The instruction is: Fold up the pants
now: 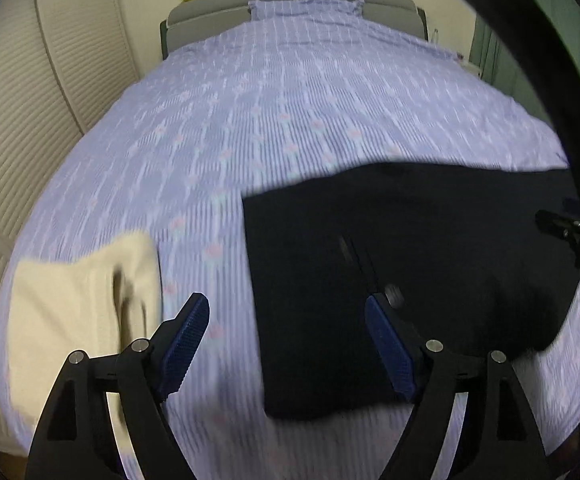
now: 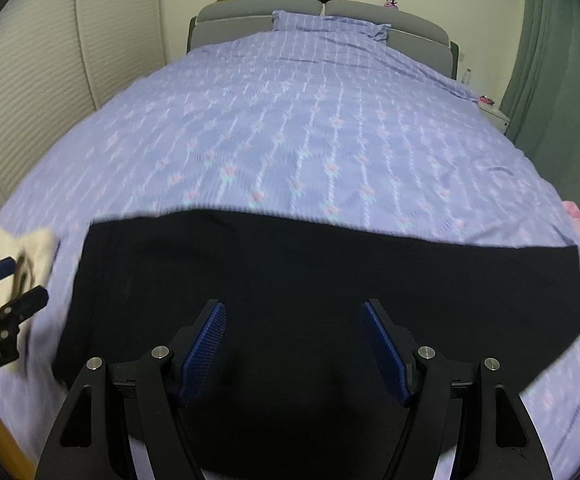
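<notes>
Nearest, the left hand-held gripper (image 1: pixel 287 344) and the right hand-held gripper (image 2: pixel 294 344) both hang spread wide above the bed, pinching nothing. Beneath them the dark navy cloth pants (image 2: pixel 290 280) lie flat as a broad folded band across the near end of the lilac patterned bedspread (image 2: pixel 290 128), with a cream folded garment (image 1: pixel 69 300) just beside them to the left. Farther off stands the grey padded headboard (image 2: pixel 249 16). A good next fold likely needs each gripper to pinch one edge, lifting evenly so layers stay aligned.

black pants (image 2: pixel 290 280), lilac flowered bedspread (image 2: pixel 310 140)
</notes>
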The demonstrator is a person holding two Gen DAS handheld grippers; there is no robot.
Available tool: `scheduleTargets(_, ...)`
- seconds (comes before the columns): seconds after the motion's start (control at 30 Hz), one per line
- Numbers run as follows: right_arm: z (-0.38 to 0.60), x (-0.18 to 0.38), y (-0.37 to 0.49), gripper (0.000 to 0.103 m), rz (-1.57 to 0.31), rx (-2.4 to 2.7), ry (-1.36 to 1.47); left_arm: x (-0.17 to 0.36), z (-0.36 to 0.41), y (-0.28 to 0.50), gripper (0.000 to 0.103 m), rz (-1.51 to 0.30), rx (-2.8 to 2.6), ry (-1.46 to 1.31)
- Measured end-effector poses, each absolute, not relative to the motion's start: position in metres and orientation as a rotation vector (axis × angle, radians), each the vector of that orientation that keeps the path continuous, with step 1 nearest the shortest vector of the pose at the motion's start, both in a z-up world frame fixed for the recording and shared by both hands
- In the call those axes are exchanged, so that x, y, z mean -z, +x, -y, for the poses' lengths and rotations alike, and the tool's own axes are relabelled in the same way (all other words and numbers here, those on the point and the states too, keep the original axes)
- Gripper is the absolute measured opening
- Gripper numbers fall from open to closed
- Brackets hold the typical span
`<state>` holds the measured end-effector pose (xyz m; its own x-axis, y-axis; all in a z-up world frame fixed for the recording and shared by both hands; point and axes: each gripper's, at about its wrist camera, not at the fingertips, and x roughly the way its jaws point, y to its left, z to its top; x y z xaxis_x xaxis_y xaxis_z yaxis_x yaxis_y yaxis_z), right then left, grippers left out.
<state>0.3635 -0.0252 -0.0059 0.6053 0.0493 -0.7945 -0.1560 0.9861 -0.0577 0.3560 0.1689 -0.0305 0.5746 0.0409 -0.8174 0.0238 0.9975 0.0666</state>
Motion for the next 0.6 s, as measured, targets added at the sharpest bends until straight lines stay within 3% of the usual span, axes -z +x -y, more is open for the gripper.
scheduleTargets(0.37, 0.076, 0.043, 0.268, 0.07, -1.064, -0.272, -0.175, 0.053, -0.113, 0.285, 0.08, -1.047, -0.103, 0.01)
scheduleTargets(0.6, 0.104, 0.079, 0.257, 0.07, -1.129, -0.363, -0.163, 0.065, -0.069, 0.271, 0.08, -1.065, -0.151, -0.017)
